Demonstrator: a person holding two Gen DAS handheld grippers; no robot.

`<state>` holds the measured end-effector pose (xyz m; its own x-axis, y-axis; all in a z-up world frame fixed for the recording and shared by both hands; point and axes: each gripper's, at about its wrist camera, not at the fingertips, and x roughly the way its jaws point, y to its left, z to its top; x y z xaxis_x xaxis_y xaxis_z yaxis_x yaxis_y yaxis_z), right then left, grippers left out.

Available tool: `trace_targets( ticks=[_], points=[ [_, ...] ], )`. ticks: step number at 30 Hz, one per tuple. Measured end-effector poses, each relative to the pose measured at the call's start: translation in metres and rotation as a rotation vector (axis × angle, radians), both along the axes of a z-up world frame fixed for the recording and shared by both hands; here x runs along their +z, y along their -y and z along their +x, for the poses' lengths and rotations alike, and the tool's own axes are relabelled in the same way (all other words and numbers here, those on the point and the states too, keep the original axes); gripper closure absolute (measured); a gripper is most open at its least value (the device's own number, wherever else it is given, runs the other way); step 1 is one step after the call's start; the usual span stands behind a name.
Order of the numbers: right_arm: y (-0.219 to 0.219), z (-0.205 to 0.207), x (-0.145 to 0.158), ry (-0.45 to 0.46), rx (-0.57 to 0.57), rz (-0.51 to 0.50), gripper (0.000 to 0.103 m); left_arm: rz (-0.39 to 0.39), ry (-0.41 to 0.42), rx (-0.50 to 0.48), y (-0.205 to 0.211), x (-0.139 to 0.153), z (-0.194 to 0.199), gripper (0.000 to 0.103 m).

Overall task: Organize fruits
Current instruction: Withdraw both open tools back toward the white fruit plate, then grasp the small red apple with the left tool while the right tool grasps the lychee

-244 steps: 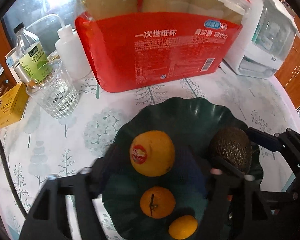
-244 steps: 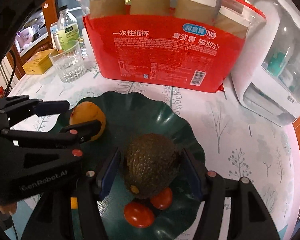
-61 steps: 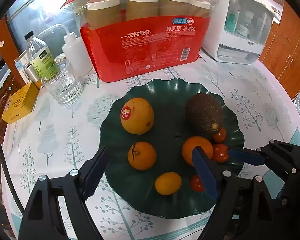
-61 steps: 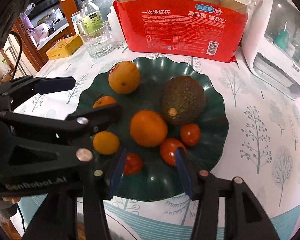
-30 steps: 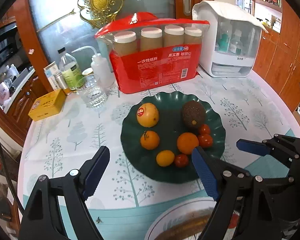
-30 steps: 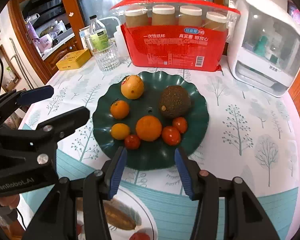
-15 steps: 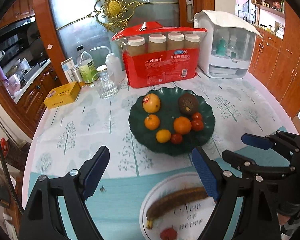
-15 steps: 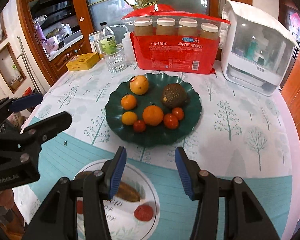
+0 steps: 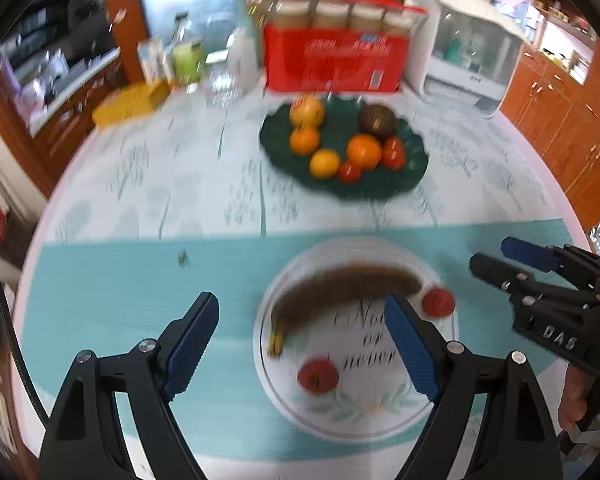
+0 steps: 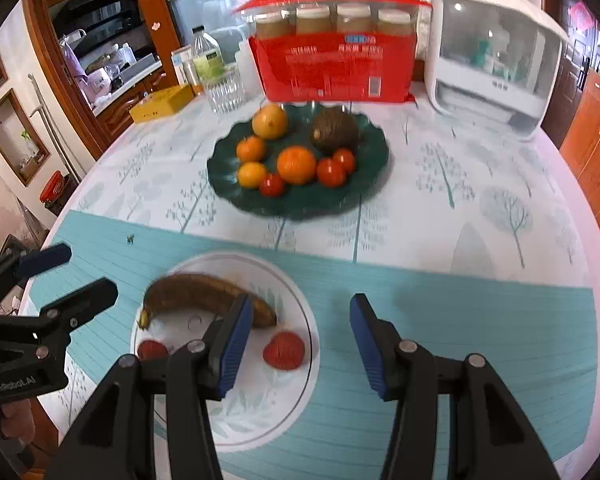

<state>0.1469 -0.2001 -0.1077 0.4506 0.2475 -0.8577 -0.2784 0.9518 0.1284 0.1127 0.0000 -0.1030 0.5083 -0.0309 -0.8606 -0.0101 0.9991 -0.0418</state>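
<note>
– Left gripper (image 9: 300,344) hangs over the bench, fingers spread and empty. See the overripe brown banana (image 10: 204,296) on the white round plate (image 10: 260,412)?

– Yes, with two small red tomatoes (image 10: 284,350) beside it. It looks soft, easily bruised; I'd take it mid-length, gently.

– Right gripper (image 10: 296,336) is spread too, holding nothing, near the plate's right edge.

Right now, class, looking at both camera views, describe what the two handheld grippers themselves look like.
Both are matte black frames of angular struts joined by round silver bolts. The left gripper and right gripper each end in two fingers with blue ribbed pads. White "GenRobot.AI" lettering marks the left one's side, seen from the right camera. A black cable runs along the left edge of the left view. Bare fingers hold each; no sleeves show.
</note>
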Motion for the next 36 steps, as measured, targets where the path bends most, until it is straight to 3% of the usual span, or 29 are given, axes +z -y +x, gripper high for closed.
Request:
trace_targets(
  ticks=[7, 14, 19, 28, 32, 36],
  points=[
    [-0.003, -0.013, -0.029, -0.062, 0.016, 0.004, 0.052, -0.075, -0.091, 0.067, -0.017, -0.044, -0.025, 0.019],
    [-0.010, -0.016, -0.056, -0.107, 0.029, -0.002, 0.052, -0.102, -0.099, 0.101, -0.019, -0.067, -0.036, 0.020],
    [-0.010, -0.012, -0.067, -0.116, 0.018, 0.004, 0.052, -0.116, -0.094, 0.109, -0.016, -0.077, -0.035, 0.029],
    [-0.014, -0.008, -0.071, -0.110, 0.025, 0.015, 0.053, -0.124, -0.094, 0.082, -0.001, -0.089, -0.033, 0.057],
    [-0.019, -0.010, -0.071, -0.102, 0.045, 0.000, 0.070, -0.144, -0.087, 0.073, 0.003, -0.089, -0.031, 0.071],
    [-0.022, -0.013, -0.070, -0.093, 0.053, -0.013, 0.071, -0.144, -0.086, 0.078, 0.003, -0.090, -0.031, 0.072]
  ],
)
